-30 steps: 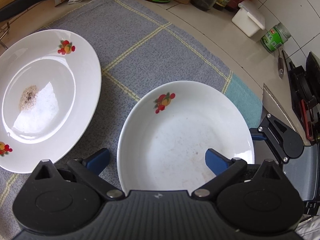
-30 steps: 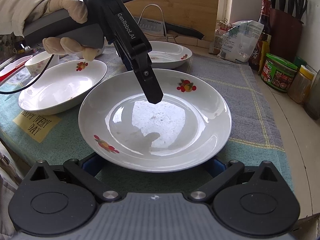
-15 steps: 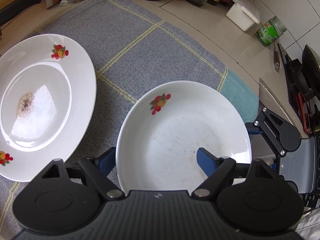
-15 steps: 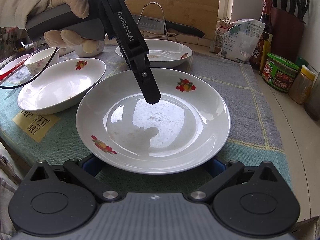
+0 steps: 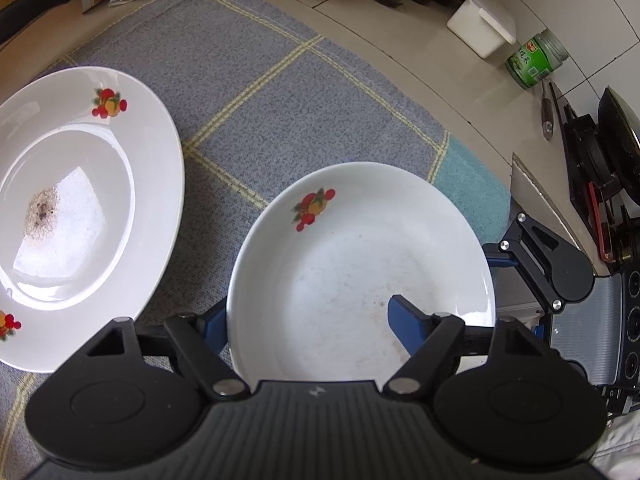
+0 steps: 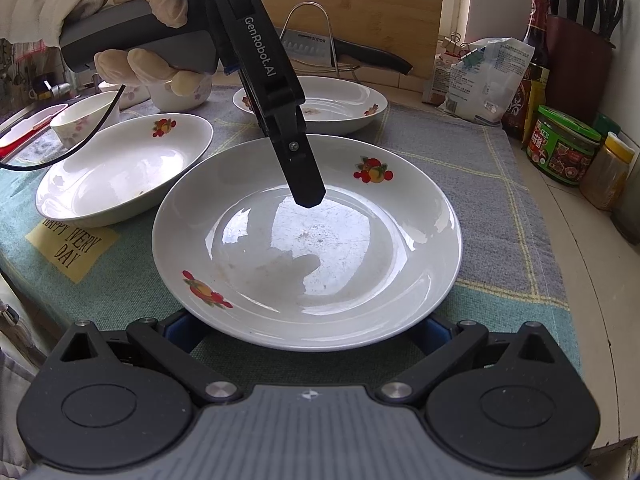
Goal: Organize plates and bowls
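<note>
A white fruit-print plate [image 5: 360, 264] [image 6: 308, 240] lies on the cloth between both grippers. My left gripper [image 5: 308, 324] straddles its near rim, one blue finger [image 5: 404, 320] inside the plate and the other outside under the rim; the jaws are apart, narrowing. In the right wrist view the left gripper's finger [image 6: 300, 176] hangs over the plate's well. My right gripper [image 6: 308, 328] is open, its fingers mostly hidden beneath the plate's near rim. A second plate [image 5: 72, 216] [image 6: 316, 104] with residue and a third plate [image 6: 120, 168] lie nearby.
The grey-and-teal checked cloth [image 5: 280, 80] covers the counter. Small bowls [image 6: 86, 120] stand at the far left. Jars [image 6: 564, 144], bottles, a bag [image 6: 488, 76], a knife block and a knife rack [image 6: 320, 40] line the back. A stove [image 5: 600, 184] is beside the cloth.
My left gripper's jaws have narrowed around the plate's rim and the view has shifted slightly forward. The right gripper has stayed at the plate's near edge.
</note>
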The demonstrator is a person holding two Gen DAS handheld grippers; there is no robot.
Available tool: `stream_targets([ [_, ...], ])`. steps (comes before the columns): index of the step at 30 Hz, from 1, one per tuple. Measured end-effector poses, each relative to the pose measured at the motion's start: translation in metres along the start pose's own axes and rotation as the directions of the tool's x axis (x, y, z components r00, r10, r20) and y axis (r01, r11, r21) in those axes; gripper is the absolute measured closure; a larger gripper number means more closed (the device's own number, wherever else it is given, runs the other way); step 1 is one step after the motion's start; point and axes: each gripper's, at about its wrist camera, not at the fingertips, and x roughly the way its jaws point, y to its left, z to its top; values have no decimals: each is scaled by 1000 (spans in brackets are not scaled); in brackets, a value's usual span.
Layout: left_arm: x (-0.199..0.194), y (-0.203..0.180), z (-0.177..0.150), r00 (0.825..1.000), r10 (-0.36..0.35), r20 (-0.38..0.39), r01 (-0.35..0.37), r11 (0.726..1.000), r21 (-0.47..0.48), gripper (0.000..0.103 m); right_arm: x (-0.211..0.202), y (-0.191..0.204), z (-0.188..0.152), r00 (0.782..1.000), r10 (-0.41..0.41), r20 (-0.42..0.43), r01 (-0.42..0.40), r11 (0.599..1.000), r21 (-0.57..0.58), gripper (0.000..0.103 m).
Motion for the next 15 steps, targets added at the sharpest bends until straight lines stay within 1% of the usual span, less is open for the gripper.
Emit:
stream_targets([
  [7,1,2,4,1000,-12,-25,12,1000,-12,24,1,-1,2,1000,11,-17,-11,1000,-9,0],
  [15,2,-1,4,999,-3,-38,4,1000,20,24,1,-1,5,999,0,-35,-1,1000,-5,0],
])
